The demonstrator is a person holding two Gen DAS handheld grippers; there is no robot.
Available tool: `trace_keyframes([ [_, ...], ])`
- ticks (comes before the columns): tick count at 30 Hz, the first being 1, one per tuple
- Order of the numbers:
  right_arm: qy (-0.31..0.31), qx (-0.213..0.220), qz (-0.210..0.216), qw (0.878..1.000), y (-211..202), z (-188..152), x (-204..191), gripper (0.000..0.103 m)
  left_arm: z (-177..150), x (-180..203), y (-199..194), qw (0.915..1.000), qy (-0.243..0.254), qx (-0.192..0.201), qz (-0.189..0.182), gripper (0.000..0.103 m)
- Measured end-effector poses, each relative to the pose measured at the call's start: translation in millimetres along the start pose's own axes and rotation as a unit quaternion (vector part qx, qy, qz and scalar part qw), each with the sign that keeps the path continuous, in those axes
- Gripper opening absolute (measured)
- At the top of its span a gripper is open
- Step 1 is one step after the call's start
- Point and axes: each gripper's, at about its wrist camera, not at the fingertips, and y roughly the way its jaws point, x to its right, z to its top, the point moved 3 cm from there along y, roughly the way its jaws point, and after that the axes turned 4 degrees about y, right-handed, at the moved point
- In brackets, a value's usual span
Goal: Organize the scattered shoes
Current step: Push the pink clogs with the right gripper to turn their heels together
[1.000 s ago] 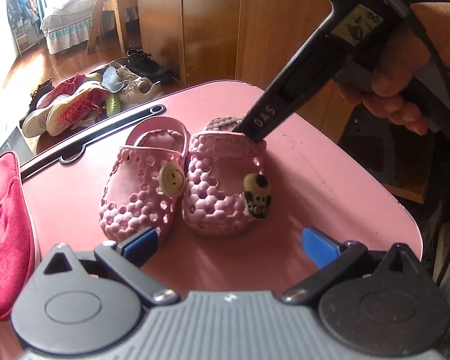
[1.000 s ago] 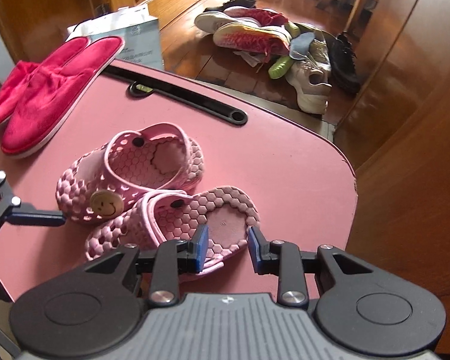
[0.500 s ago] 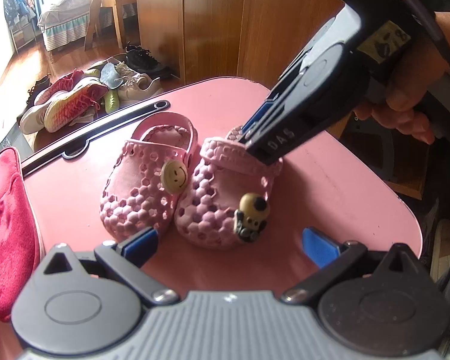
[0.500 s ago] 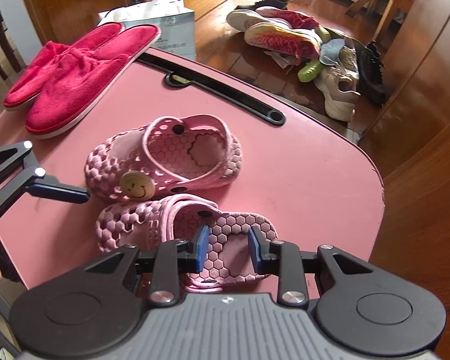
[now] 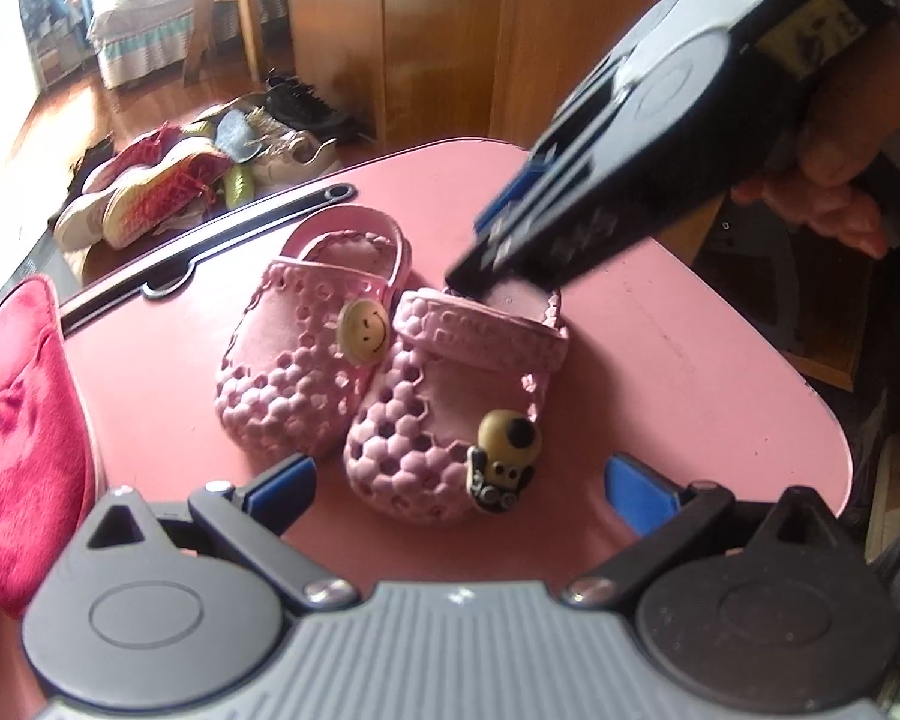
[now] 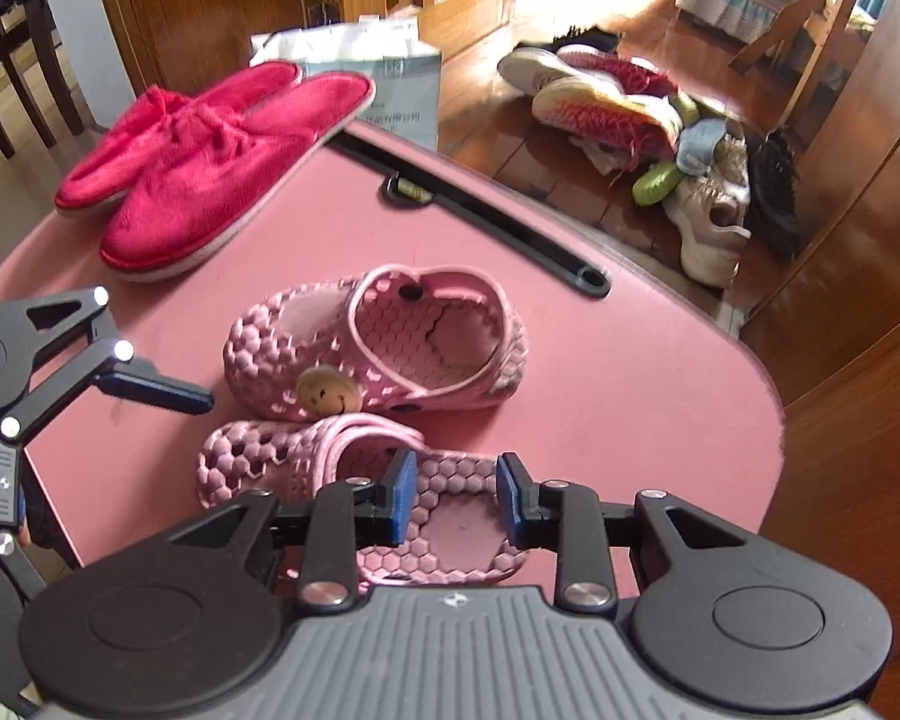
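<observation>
Right claw (image 6: 455,501) partly parted over the heel of the near pink clog (image 6: 366,510), pads either side of the insole, no visible clamp. Left claw (image 5: 459,483) spread wide, nothing held, just in front of both clogs' toes. Second pink clog (image 6: 384,342) touches the first, side by side on the pink worktop (image 6: 630,372). Red slippers (image 6: 210,156) at the far edge. Shoe pile (image 6: 648,138) on the floor beyond.

Raised lettering on the strap of the pink honeycomb-patterned rubber clog (image 5: 450,396), too blurred to read; likewise print on the pale paper bag (image 6: 390,90).
</observation>
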Motion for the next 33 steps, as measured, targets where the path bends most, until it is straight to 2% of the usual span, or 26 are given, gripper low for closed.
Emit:
trace_keyframes([
  [2, -0.013, 0.010, -0.005, 1.000, -2, 0, 0, 0.042, 1, 9, -1, 0.9997, 0.021, 0.006, 0.008, 0.103],
  [5, 0.019, 0.014, -0.014, 1.000, 3, 5, 6, 0.044, 4, 16, -3, 0.9983, 0.045, 0.027, 0.028, 0.103],
  [8, 0.067, 0.015, -0.018, 0.997, 10, 12, 14, 0.044, 11, 15, -7, 0.9977, 0.030, 0.049, 0.037, 0.103],
  [14, 0.125, 0.026, -0.039, 0.991, 24, 28, 24, 0.043, 14, 5, 7, 0.9967, 0.016, 0.037, 0.071, 0.103],
  [19, 0.122, 0.020, -0.067, 0.990, 42, 41, 20, 0.044, 18, -4, 11, 0.9965, -0.008, 0.037, 0.075, 0.103],
  [25, 0.102, -0.001, -0.071, 0.992, 53, 34, 14, 0.043, 17, -14, 11, 0.9954, -0.028, 0.045, 0.080, 0.103],
  [27, 0.095, 0.001, -0.061, 0.994, 52, 31, 14, 0.043, 17, -16, 10, 0.9951, -0.034, 0.049, 0.079, 0.103],
  [30, 0.102, -0.003, -0.050, 0.994, 50, 28, 15, 0.023, 14, -16, 9, 0.9951, -0.033, 0.050, 0.079, 0.102],
  [33, 0.109, -0.008, -0.038, 0.993, 48, 25, 16, 0.023, 13, -17, 7, 0.9953, -0.036, 0.050, 0.075, 0.100],
])
